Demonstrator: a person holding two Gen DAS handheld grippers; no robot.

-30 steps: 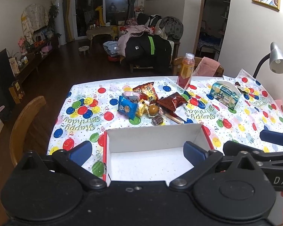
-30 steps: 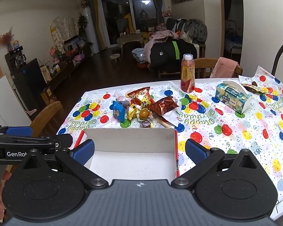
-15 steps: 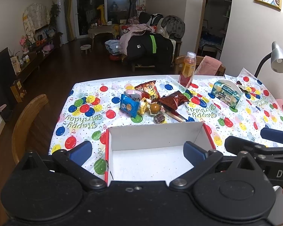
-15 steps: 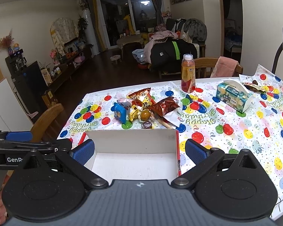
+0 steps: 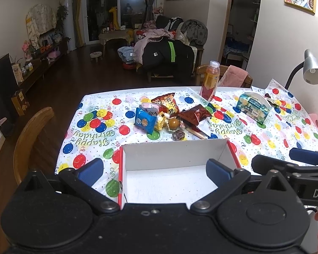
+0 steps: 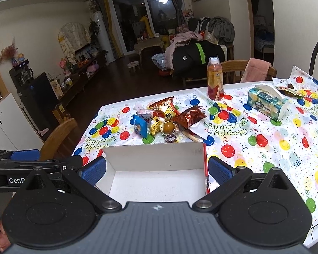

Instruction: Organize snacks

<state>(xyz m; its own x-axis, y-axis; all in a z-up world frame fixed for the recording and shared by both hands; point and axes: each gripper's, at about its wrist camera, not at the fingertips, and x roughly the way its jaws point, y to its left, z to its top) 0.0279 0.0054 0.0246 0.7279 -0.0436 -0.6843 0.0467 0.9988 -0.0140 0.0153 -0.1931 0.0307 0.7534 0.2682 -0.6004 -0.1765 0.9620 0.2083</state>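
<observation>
Both grippers, left and right, spread wide, empty, unmoved over white box (snack pile unchanged at 12 o'clock).

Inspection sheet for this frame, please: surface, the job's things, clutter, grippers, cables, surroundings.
Surface: table under a balloon-print "Happy Birthday" cloth.
Job's things: snack pile mid-table, including a blue packet, an orange bag and a dark red bag; white box with red outer sides, open-topped and empty, on the near side of the pile.
Clutter: juice bottle upright; tissue pack; a wrapper beyond it.
Grippers: left gripper and right gripper both open, holding nothing, above the box.
Cables: nothing seen.
Surroundings: desk lamp, wooden chair, cluttered living room.
</observation>
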